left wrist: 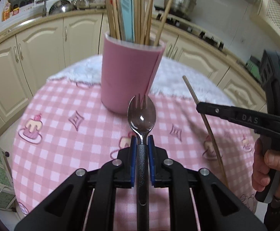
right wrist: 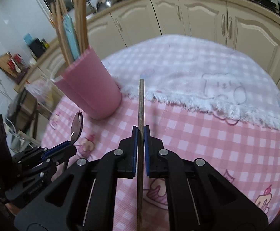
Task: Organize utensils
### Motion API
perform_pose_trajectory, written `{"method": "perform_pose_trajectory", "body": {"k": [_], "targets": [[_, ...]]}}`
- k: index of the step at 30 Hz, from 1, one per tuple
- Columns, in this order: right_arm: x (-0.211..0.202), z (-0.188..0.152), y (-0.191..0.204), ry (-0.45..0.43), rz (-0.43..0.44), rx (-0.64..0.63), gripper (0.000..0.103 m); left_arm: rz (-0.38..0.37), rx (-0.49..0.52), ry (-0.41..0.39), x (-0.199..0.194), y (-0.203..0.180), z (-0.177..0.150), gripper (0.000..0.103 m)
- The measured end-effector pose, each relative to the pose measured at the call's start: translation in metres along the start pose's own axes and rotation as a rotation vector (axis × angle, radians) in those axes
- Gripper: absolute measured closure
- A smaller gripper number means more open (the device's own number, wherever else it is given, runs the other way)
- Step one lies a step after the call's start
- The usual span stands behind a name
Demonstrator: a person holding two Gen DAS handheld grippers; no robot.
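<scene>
A pink cup (left wrist: 129,73) is seen standing on the table (left wrist: 63,134), crammed with wooden chopsticks (left wrist: 147,17) and a pale blue flat utensil (left wrist: 127,19). The letters "DAS" are read on the right claw (left wrist: 199,107), which is closed on a single chopstick (right wrist: 141,115) held just off the checked cloth. The left claw (left wrist: 142,142) is clamped on the black handle of a steel spork (left wrist: 141,115), its bowl raised just in front of the cup. The table is covered by a pink-and-white cloth with cake drawings and a white fringed one. Cream cabinets (right wrist: 197,17) and a steel pot (left wrist: 178,0) are seen behind.
</scene>
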State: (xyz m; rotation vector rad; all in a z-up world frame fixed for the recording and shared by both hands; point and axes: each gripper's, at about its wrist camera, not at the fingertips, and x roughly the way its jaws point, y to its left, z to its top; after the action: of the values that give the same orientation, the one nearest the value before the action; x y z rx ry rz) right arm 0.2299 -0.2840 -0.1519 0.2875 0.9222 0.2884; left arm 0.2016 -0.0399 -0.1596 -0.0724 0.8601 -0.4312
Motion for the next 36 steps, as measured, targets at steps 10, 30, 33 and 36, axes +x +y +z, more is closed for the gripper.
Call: {"method": "perform_pose_trajectory", "body": {"k": [10, 30, 33, 36], "targets": [[-0.055, 0.014, 0.012, -0.207, 0.117, 0.002, 0.096, -0.009, -0.021, -0.263, -0.059, 0.002, 0.019, 0.092], [-0.139, 0.133, 0.085, -0.615, 0.169, -0.146, 0.096, -0.066, -0.009, -0.688, -0.12, -0.004, 0.146, 0.092], [-0.142, 0.149, 0.095, -0.644, 0.165, -0.173, 0.096, -0.098, -0.017, -0.719, -0.115, -0.004, 0.163, 0.092], [-0.141, 0.162, 0.107, -0.671, 0.161, -0.202, 0.096, -0.136, -0.041, -0.724, -0.103, -0.001, 0.177, 0.092]]}}
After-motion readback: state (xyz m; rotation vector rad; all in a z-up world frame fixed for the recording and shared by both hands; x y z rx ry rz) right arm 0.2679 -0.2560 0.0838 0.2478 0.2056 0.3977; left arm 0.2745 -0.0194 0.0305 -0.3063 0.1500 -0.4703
